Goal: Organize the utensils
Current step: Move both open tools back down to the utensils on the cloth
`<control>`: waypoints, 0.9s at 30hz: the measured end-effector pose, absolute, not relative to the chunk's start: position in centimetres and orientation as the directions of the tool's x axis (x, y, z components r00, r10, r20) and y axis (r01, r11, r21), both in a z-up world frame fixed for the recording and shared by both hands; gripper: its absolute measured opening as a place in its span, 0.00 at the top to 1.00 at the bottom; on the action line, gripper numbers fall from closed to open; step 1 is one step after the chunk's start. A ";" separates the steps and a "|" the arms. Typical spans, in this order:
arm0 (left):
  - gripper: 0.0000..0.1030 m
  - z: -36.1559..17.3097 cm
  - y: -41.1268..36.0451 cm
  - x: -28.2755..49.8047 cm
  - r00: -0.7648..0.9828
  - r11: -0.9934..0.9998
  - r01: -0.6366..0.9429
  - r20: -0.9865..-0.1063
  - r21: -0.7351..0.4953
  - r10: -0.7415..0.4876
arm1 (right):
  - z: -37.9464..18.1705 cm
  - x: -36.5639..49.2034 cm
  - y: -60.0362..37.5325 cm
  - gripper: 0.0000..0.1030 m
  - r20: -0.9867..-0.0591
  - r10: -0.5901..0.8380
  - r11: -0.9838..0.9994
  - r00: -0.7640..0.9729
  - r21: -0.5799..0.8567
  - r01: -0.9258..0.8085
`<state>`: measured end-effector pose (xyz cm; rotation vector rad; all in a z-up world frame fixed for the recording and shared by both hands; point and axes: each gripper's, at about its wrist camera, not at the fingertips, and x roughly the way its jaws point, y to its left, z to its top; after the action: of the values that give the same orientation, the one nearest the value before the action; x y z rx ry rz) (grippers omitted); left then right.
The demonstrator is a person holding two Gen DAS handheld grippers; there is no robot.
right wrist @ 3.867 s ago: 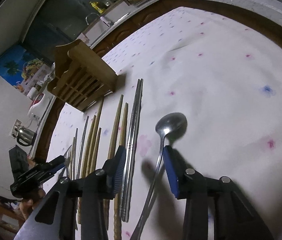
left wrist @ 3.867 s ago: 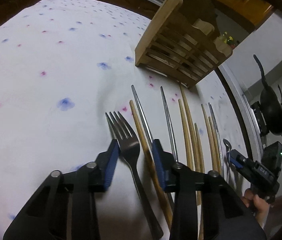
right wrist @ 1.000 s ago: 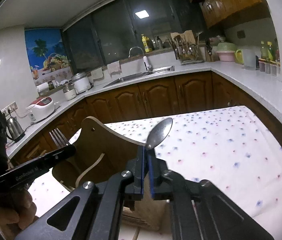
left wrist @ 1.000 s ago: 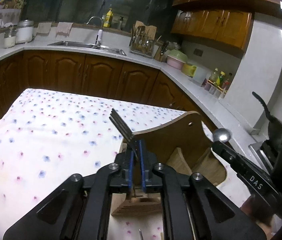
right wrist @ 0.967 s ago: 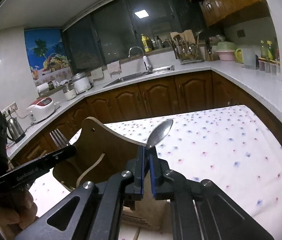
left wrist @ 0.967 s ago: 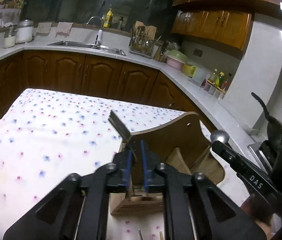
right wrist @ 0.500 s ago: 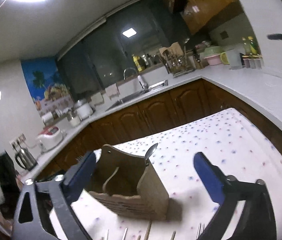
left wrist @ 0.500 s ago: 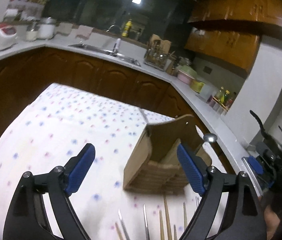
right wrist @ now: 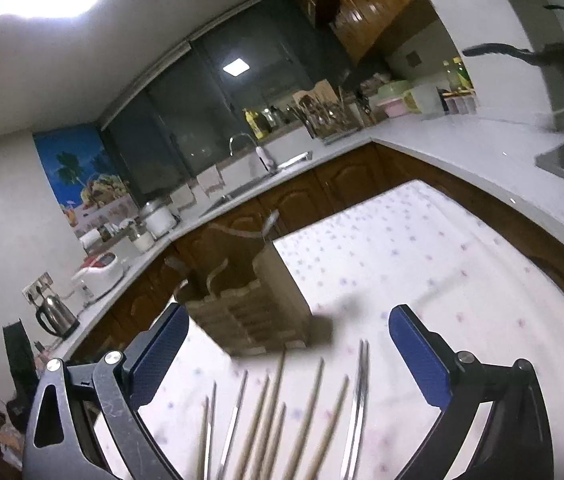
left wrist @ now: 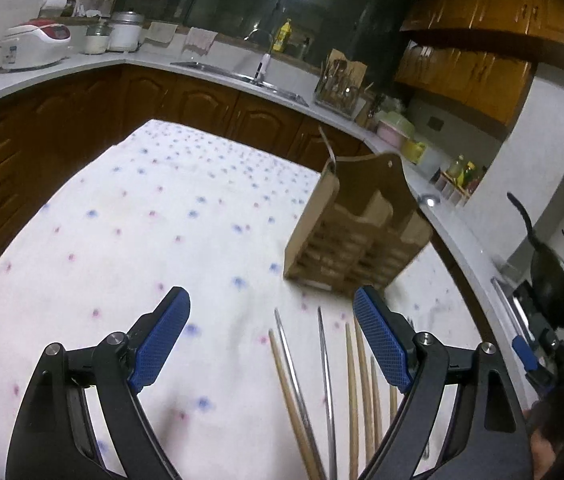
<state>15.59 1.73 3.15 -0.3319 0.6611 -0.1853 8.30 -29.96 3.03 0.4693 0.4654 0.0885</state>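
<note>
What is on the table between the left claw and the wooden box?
Only bare flowery cloth. In the left wrist view, the chopstick tips stop short of the wooden box, and the left claw hangs open over them.

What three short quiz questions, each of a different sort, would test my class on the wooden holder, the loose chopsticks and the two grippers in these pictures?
1. True or false: the left gripper is shut on a chopstick.
2. Multiple choice: the chopsticks lie (A) inside the wooden holder, (B) on the flowered tablecloth in front of it, (C) in the sink.
3. Fill in: the right gripper has its jaws ____.

Key: 1 false, both grippers stand open and hold nothing. 2 B. 3 open.
</note>
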 end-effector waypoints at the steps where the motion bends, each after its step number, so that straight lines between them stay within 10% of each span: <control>1: 0.16 2.9 1.5 15.3 0.771 0.934 0.063 -0.576 -0.353 -0.270 | 2.6 7.8 -29.8 0.02 -0.423 0.183 0.895 0.887 0.446 0.029; 27: 0.16 -0.2 -2.2 16.0 0.663 0.955 0.105 -0.696 -0.278 -0.275 | -1.5 7.0 -29.0 0.04 -0.573 0.152 0.922 0.805 0.375 0.093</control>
<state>15.98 -2.16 -0.20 -0.2217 0.8194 -0.2169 6.99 -29.02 -1.48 0.4025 0.6386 0.0326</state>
